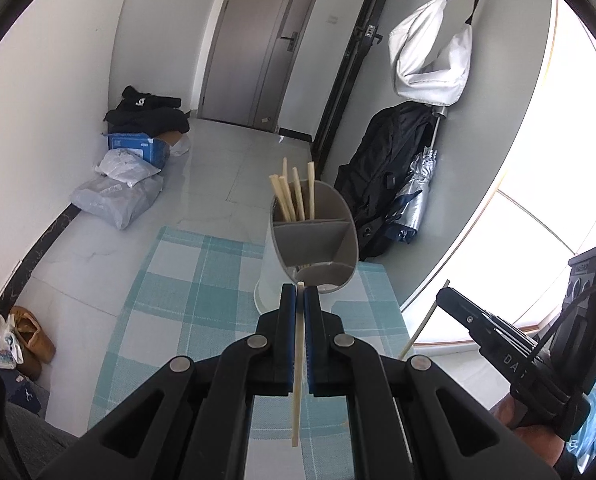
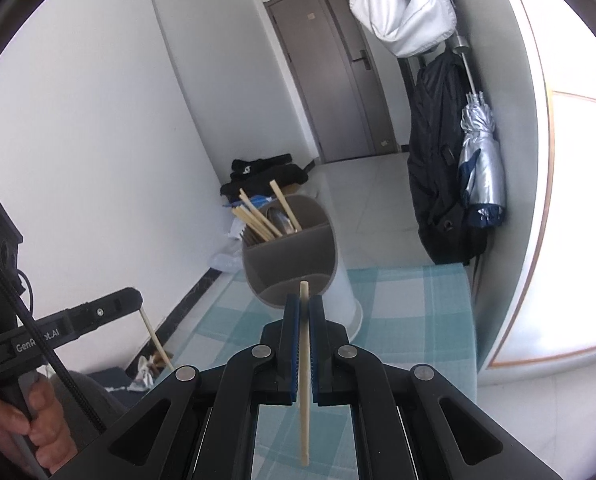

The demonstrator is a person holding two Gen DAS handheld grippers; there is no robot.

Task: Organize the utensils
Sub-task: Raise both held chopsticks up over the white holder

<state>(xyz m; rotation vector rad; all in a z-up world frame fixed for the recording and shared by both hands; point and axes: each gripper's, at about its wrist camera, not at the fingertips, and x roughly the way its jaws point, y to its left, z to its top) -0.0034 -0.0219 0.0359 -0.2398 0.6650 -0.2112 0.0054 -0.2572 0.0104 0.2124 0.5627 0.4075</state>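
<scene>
Chopsticks: one in each claw, both headed for the utensil holder (image 1: 311, 236) standing on the desk (image 1: 186, 280).

Left claw (image 1: 300, 294) is clenched on a chopstick (image 1: 298, 364); the stick runs back along the fingers, with its tip poking just past the pads. Right claw (image 2: 303, 304) grasps the other chopstick (image 2: 304, 360) the same way. Both tips sit near the holder's near rim, neither inside yet. Five or so loose chopsticks (image 1: 294, 196) already lean in the far compartment; the right view shows what looks like a metal spoon bowl (image 2: 278, 219) behind them.

Risks, as I read it:
- Thin, smooth sticks pinched along their length, so either could pivot or slip between the pads during a tilt to vertical.
- Holder is tall, its base is only slightly wider, and its mouth is slanted. A stick catching the rim or divider could tip it.
- Two claws converging on one small opening could collide. Better to go one at a time.
- Entering the far compartment could snag the leaning sticks and lever them out.
- A low release would drop the stick into the wrong, nearer compartment.

Materials: sticks are pale wood or bamboo, squarish and matte. Holder has a white outer shell and a grey matte interior with flat dividers. Desk is covered in a teal-and-white checked woven cloth (image 2: 417, 300), so some friction under the base. Claw pads are blue and ribbed, on black plastic arms.
</scene>
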